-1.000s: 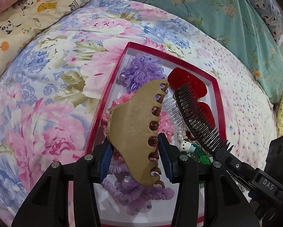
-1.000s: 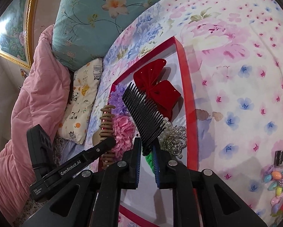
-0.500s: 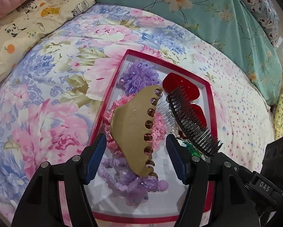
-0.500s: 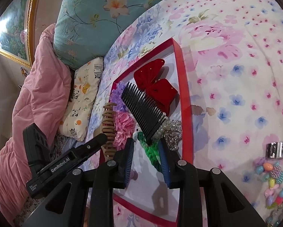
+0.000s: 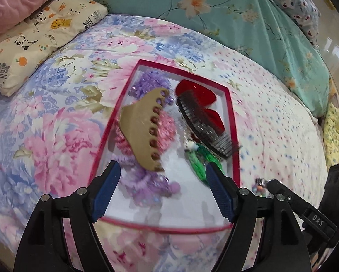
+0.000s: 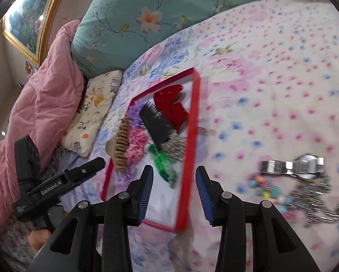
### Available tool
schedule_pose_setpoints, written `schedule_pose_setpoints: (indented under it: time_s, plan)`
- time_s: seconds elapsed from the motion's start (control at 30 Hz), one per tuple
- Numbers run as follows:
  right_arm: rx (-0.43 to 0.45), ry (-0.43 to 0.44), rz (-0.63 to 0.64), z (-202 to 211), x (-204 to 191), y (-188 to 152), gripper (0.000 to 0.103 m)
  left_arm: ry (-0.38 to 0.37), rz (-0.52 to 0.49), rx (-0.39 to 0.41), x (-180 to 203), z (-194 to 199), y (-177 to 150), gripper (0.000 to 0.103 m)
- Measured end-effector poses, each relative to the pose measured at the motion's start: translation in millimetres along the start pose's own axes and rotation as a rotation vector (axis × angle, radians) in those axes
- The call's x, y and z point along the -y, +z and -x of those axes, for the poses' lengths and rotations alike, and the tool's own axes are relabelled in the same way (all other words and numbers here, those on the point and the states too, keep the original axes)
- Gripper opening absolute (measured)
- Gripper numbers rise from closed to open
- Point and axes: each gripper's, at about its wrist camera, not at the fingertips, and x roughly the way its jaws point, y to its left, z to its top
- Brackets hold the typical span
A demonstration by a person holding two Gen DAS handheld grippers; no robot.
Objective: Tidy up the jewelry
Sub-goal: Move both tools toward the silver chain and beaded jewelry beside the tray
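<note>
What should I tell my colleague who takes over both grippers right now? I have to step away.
Left gripper: open, empty, above the red tray.
Right gripper: open, empty, over the tray's right rim.
In the tray: tan claw clip, black comb, red bow, scrunchies, green piece.
Left on the bedspread: silver watch, colourful beads, silver chain pile.

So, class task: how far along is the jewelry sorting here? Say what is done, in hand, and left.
Done: the tan claw clip and black comb lie in the red tray. In hand: nothing; left gripper and right gripper are open. Left: the silver watch and beads on the bedspread.
</note>
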Motion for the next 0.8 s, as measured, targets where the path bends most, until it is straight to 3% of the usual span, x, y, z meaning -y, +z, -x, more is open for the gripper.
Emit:
schedule_pose_setpoints:
  time_s: [0.3, 0.8]
  plan:
    - [0.025, -0.11, 0.053, 46.8, 23.9, -24.3, 0.044, -0.035, -0.03, -0.019, 19.6, 7.8, -22.0, 0.078]
    - [0.027, -0.281, 0.032, 101.6, 68.9, -59.6, 0.045, -0.095, -0.118, -0.073, 63.2, 8.3, -58.0, 0.078]
